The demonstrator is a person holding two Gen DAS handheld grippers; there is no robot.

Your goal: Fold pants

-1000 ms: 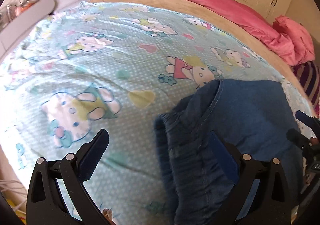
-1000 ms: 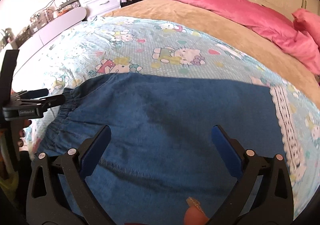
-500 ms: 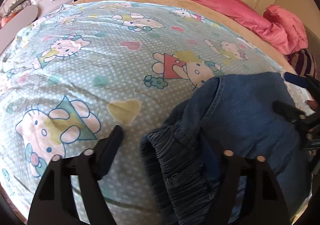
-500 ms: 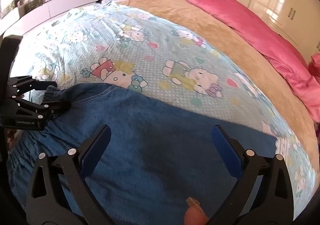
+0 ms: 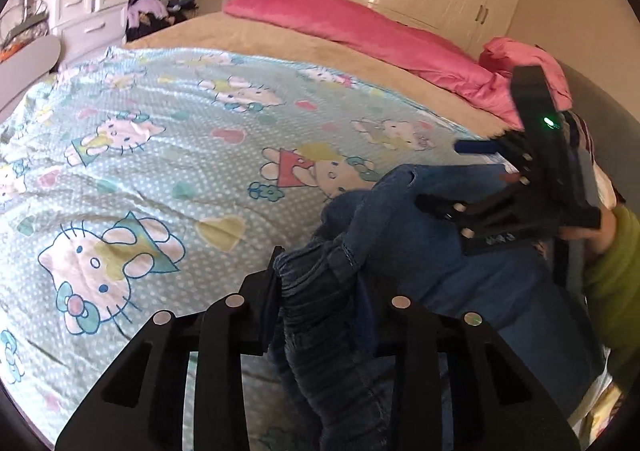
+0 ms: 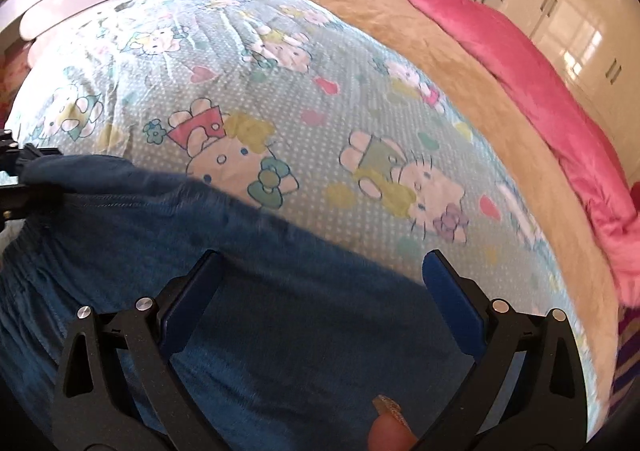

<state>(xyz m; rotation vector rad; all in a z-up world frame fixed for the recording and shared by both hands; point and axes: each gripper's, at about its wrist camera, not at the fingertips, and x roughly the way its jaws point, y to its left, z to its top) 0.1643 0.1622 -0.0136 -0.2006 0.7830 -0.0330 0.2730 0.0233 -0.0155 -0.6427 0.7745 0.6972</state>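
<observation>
Left gripper: jaws closing on the bunched elastic waistband of the blue pants, fabric already pinched between the pads. Pants lie on the cartoon-cat sheet at the near edge of the bed, waistband end lifted into a ridge. Right gripper: jaws spread wide above the flat denim, nothing between them. Pink blanket runs along the far right edge of the bed.

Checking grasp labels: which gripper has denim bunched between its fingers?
The left gripper: closing on the bunched waistband of the pants. The right gripper is wide open above flat denim.
</observation>
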